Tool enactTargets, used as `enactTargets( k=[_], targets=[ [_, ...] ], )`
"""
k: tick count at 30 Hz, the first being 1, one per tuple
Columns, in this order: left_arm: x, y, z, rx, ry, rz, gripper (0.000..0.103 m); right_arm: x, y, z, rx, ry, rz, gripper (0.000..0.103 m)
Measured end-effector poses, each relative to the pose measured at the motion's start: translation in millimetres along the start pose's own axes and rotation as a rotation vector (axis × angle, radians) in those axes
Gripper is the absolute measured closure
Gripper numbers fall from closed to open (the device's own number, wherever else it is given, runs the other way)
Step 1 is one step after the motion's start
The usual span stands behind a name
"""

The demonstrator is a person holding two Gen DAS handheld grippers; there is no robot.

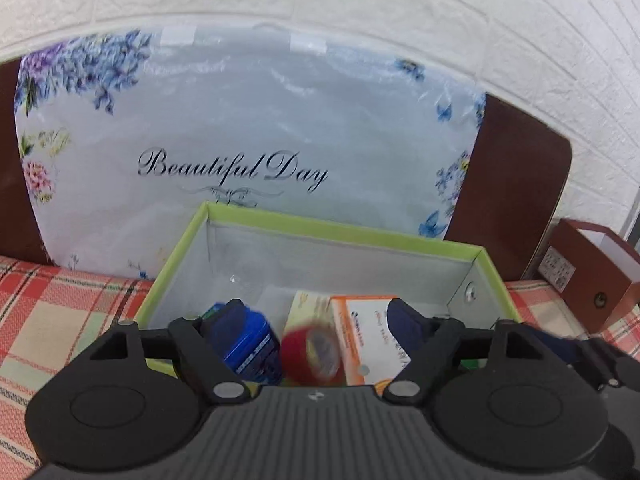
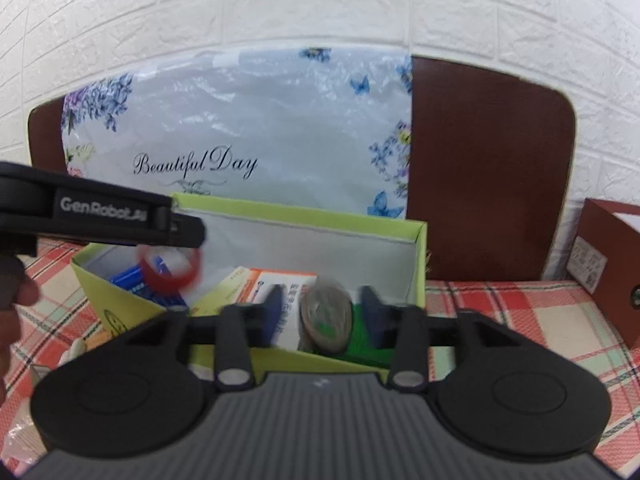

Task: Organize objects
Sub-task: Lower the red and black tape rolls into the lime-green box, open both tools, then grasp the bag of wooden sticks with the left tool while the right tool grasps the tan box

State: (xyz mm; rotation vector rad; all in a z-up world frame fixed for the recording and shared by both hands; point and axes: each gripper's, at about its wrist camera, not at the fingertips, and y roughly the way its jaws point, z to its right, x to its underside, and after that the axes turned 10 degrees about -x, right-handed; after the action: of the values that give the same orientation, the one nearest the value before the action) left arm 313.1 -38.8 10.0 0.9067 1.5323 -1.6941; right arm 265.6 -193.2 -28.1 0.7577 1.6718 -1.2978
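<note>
Both claws open over green box [image 1: 320, 228], red tape roll [image 1: 310, 356], orange carton [image 1: 360, 320] inside

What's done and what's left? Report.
Done: blue box and orange box lie in the green box. In hand: nothing gripped; left tool and right tool open, a red roll and a brownish roll blurred over the box. Left: unclear bits on the checked cloth.

Both grippers point forward and somewhat downward, side by side. The left gripper [image 1: 316, 320] has its jaws spread wide, pads touching nothing; in the right wrist view it reaches in from the left edge, with part of a hand [image 2: 12, 300] behind it. The right gripper [image 2: 322, 308] also stands wide apart, its blue fingers [image 2: 374, 304] gripping nothing.
</note>
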Motion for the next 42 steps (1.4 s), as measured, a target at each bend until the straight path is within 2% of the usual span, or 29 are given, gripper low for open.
enactTargets(
  k=[1,2,4,8,13,15,17,19,24,29,31,35,42],
  targets=[
    [2.4,1.4,-2.2,0.000,-0.004,-0.005,0.022,1.9,-1.0,1.3,-0.008,0.010,0.012,0.012],
    [5.3,3.1,-4.9,-0.002,-0.009,-0.017,0.022,4.0,-2.7,2.1,-0.018,0.010,0.033,0.010],
    [10.6,2.0,-7.6,-0.009,-0.002,-0.013,0.021,5.7,-2.7,1.3,-0.023,-0.009,0.031,0.010],
    [21.9,-11.3,-5.3,-0.001,0.077,0.015,0.021,8.0,-6.0,0.3,-0.034,0.000,0.027,0.010],
    [31.8,-37.2,-4.6,0.017,0.076,0.063,0.021,8.8,-16.5,-2.7,-0.053,0.002,0.004,0.010],
    [32.2,-41.1,-2.0,0.042,0.082,0.024,0.021,8.2,-20.5,-5.6,-0.052,-0.010,-0.012,0.010],
    [32.8,-45.3,-2.0,0.059,0.063,0.020,0.021,9.8,-25.1,-10.9,-0.045,-0.045,-0.011,0.008],
    [31.6,-57.0,-4.9,0.037,0.027,0.061,0.021,8.7,-30.3,-15.1,-0.023,-0.062,0.001,0.008],
    [36.2,-100.4,-23.1,0.043,-0.091,0.123,0.014,1.1,-68.7,-19.4,0.010,-0.081,0.087,0.000],
    [66.9,-146.2,-34.4,-0.006,-0.084,0.166,0.008,18.3,-116.7,-25.4,-0.006,-0.098,0.100,0.000],
    [86.0,-159.8,-38.5,-0.036,-0.086,0.164,0.007,32.0,-134.8,-28.0,-0.021,-0.085,0.091,0.000],
    [121.0,-172.9,-41.8,-0.068,-0.086,0.102,0.007,61.8,-164.3,-29.8,-0.029,-0.020,0.070,0.000],
    [168.5,-176.3,-47.9,-0.126,-0.101,0.015,0.007,111.3,-184.6,-29.8,-0.024,0.046,-0.027,0.000]
  ],
)
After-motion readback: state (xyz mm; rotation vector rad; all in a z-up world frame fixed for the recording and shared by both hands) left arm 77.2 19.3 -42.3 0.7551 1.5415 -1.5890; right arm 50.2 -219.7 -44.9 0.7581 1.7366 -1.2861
